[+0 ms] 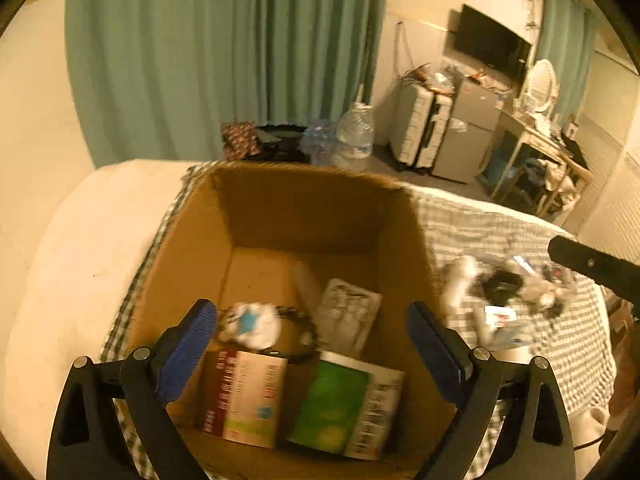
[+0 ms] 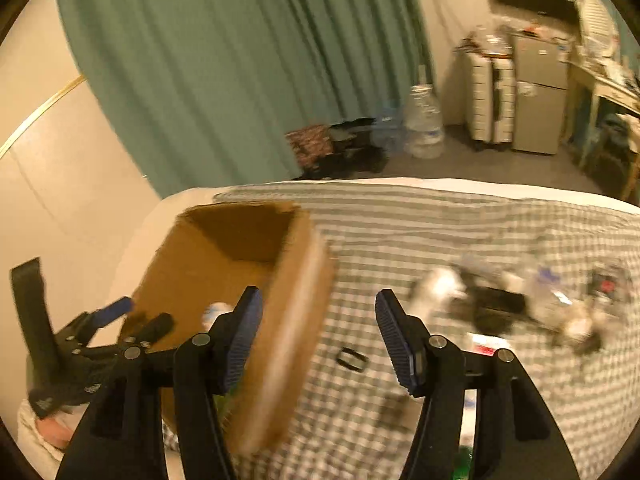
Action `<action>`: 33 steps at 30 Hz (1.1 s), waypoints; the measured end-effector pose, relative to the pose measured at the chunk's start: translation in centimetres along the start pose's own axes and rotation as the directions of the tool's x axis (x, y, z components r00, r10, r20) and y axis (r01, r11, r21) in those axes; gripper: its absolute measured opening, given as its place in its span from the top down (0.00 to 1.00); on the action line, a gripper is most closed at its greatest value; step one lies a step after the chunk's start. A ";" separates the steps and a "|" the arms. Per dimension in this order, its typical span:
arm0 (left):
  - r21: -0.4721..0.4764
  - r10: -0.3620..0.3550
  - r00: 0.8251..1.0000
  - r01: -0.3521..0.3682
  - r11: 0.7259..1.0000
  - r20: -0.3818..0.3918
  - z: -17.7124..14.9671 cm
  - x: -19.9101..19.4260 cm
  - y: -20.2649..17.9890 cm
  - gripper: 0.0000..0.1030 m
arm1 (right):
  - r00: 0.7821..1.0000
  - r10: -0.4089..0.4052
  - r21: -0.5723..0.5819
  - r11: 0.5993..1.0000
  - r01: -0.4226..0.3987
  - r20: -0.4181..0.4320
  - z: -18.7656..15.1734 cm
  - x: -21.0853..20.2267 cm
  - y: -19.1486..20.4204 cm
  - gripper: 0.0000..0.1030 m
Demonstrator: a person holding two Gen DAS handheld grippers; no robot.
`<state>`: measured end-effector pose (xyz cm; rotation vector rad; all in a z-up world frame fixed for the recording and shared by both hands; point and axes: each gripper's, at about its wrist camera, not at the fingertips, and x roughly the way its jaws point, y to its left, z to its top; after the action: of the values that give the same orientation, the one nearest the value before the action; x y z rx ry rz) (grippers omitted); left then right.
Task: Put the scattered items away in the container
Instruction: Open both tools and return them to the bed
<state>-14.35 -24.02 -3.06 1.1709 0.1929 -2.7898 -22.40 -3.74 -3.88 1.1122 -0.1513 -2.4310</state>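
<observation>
The left gripper (image 1: 312, 344) is held wide apart above the cardboard box (image 1: 192, 248), nothing between its jaws. In the box a white bundle (image 1: 252, 324), a bead bracelet (image 1: 304, 340), a green packet (image 1: 332, 404) and a red-and-white carton (image 1: 248, 396) are seen. The right gripper (image 2: 318, 340) is parted and empty over the checked cloth (image 2: 440, 232); blurred scattered items (image 2: 500, 308) and a small black ring (image 2: 352, 359) are left there.
</observation>
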 end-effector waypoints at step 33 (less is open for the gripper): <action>-0.040 -0.140 0.967 0.135 0.990 -0.212 -10.5 8.2 -21.4 0.00 | 0.967 -0.248 0.257 0.932 0.256 -0.062 -13.8 -7.1 -18.8 0.17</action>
<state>-15.95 -1.71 -14.64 1.5075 0.3391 -2.7610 -14.97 17.44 -13.48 1.3540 -0.3511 -2.6788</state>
